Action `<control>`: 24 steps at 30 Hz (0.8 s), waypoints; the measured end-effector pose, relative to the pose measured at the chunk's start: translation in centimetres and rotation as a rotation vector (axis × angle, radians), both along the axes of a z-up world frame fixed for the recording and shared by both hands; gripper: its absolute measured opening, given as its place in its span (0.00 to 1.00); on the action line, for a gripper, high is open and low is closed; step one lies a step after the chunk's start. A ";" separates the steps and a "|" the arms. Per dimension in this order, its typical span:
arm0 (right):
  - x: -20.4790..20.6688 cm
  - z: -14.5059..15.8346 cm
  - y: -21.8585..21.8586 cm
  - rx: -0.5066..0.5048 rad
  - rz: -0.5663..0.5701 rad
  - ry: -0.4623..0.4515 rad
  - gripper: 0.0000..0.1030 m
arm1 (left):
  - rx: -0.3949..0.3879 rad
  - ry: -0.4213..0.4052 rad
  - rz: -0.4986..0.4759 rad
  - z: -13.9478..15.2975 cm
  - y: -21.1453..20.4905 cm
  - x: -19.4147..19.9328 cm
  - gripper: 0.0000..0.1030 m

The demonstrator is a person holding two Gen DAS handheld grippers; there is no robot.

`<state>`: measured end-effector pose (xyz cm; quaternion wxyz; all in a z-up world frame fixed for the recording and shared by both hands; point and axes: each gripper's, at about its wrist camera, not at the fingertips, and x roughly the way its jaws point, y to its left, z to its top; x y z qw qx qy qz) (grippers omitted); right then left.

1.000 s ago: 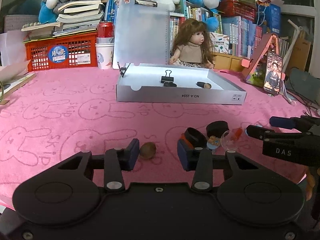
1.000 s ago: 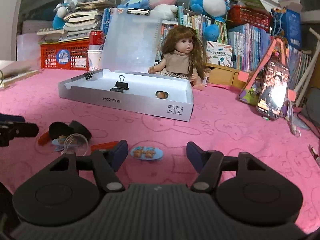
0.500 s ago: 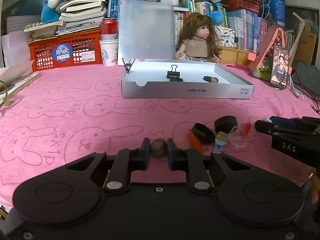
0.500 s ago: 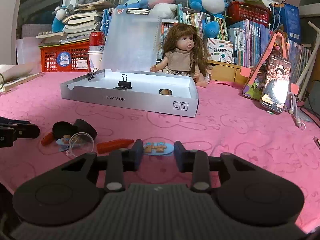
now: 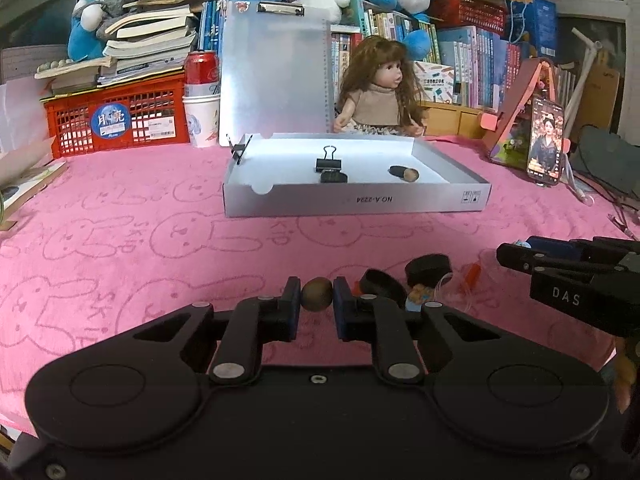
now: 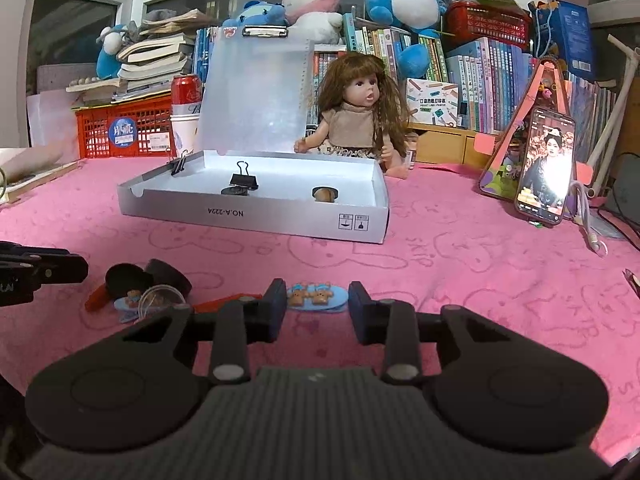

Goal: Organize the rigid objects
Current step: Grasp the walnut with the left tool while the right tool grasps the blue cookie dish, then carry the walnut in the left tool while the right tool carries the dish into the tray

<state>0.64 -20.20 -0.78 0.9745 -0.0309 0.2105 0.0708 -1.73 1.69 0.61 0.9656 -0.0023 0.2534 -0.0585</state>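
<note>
My left gripper (image 5: 317, 300) is shut on a small brown nut (image 5: 317, 299), just above the pink cloth. My right gripper (image 6: 317, 306) has its jaws closed against the two ends of a blue oval clip with two little bears (image 6: 316, 298). The open white box (image 5: 356, 200) stands ahead and holds a black binder clip (image 5: 329, 162), a dark disc (image 5: 333, 177) and another nut (image 5: 406, 173). The box also shows in the right wrist view (image 6: 256, 212). Between the grippers lie black caps (image 6: 128, 278), a clear ring (image 6: 160, 298) and a red piece (image 6: 224, 303).
A doll (image 6: 358, 120) sits behind the box. A phone on a stand (image 6: 546, 172) is at the right with a cable beside it. A red crate (image 5: 116, 120), a can on a paper cup (image 5: 201, 120), books and plush toys line the back.
Both grippers went from open to closed: the left shut on the brown nut, the right closed in on the blue bear clip. Both views rose slightly.
</note>
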 end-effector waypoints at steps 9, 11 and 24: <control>0.8 1.1 -0.2 0.025 -0.009 -0.011 0.38 | -0.008 0.004 0.001 1.2 -0.2 1.5 0.16; 1.1 1.4 -0.2 0.027 -0.010 -0.012 0.38 | -0.012 0.001 -0.005 1.7 -0.4 1.9 0.16; 3.9 3.3 -0.7 0.078 -0.031 0.011 0.38 | -0.043 -0.005 -0.048 4.6 -1.4 5.4 0.16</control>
